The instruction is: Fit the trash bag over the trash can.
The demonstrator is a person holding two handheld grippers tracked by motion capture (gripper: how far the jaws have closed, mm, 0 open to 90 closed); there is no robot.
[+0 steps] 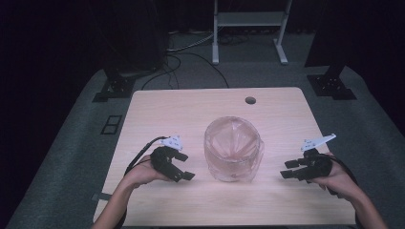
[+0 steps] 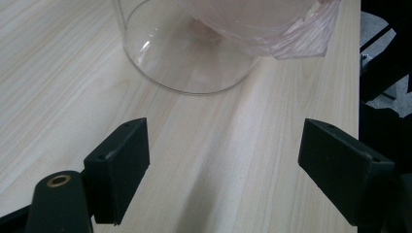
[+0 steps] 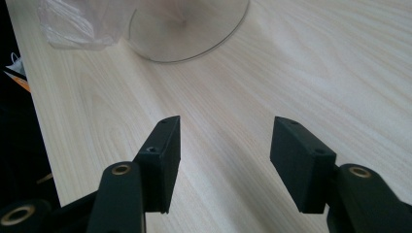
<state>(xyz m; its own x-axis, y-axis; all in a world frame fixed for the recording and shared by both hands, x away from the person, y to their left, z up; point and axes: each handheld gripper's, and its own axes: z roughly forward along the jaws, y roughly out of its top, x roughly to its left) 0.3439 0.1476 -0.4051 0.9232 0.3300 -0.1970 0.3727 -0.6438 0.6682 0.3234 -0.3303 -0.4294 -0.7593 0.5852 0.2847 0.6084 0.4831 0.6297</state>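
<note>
High view, lower frame: the left gripper [image 1: 184, 167] is sitting at lower left of centre and the right gripper [image 1: 288, 169] at lower right, each in a hand coming in from the bottom edge. Both are standing with jaws wide apart and nothing between them; only bare wood is showing in the gaps. Between the two, in the middle of the frame, a clear glass jar [image 1: 233, 149] lined with a thin plastic bag [image 1: 260, 155] is standing upright on the light wooden table [image 1: 191, 107], near each gripper but touching neither. In the left gripper view the jar's base [image 2: 189, 63] is occupying the upper centre, beyond the jaws; in the right gripper view it [image 3: 189, 34] is lying at upper left of centre. Farther back, a round cable hole [image 1: 250, 100] is marking the tabletop, with a white stand [image 1: 248, 28] on the floor beyond.
</note>
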